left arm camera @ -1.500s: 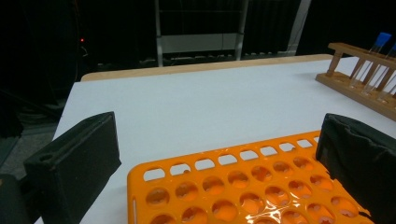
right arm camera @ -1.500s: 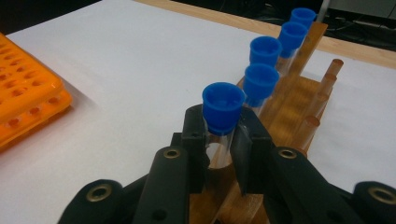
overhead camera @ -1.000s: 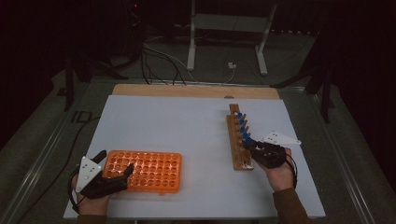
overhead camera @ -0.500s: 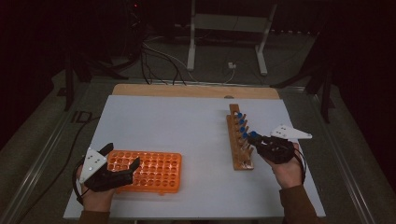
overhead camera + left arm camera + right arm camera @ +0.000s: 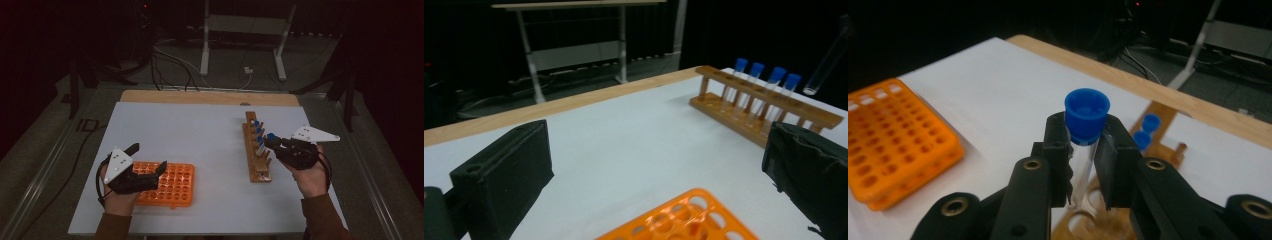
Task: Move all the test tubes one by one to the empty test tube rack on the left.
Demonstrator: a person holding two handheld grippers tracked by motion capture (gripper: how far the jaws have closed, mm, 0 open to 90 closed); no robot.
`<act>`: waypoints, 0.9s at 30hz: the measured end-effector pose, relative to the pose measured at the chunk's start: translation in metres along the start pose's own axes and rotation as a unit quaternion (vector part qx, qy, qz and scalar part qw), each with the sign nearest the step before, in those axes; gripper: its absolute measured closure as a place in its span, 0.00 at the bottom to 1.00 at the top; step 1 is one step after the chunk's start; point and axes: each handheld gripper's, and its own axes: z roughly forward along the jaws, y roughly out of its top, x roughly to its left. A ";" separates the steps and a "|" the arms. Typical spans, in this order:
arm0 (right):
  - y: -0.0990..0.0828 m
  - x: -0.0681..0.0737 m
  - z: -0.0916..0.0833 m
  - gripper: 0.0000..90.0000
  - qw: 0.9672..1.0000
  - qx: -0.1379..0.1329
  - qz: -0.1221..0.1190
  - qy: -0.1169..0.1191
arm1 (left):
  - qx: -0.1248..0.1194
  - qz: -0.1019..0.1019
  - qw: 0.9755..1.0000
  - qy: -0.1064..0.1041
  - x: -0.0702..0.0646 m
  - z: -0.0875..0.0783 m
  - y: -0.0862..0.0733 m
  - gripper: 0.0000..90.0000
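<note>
Tube [image 5: 1083, 145] — blue-capped, clamped in right gripper [image 5: 1084, 165] above wooden rack [image 5: 256, 150]; left gripper [image 5: 145, 160] — jaws apart — hovered over orange rack [image 5: 172, 185] on counter [image 5: 200, 135].

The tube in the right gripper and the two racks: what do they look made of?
Tube: clear, glossy wall, glass or clear plastic; the blue cap looks like matte moulded plastic. Long rack: probably wood, brown with turned pegs. Orange rack: likely moulded plastic, uniform bright colour, smooth grid of holes.
</note>
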 end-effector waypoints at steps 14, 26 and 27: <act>0.011 0.023 0.025 0.86 0.999 0.001 -0.003 0.047 | 0.008 0.011 0.999 -0.052 -0.028 0.040 0.011 0.00; 0.021 0.044 0.042 0.86 0.997 0.009 -0.008 0.081 | 0.021 0.033 0.996 -0.082 -0.054 0.064 0.017 0.03; 0.022 0.048 0.046 0.86 0.996 0.010 -0.011 0.086 | 0.023 0.037 0.996 -0.082 -0.056 0.066 0.018 0.04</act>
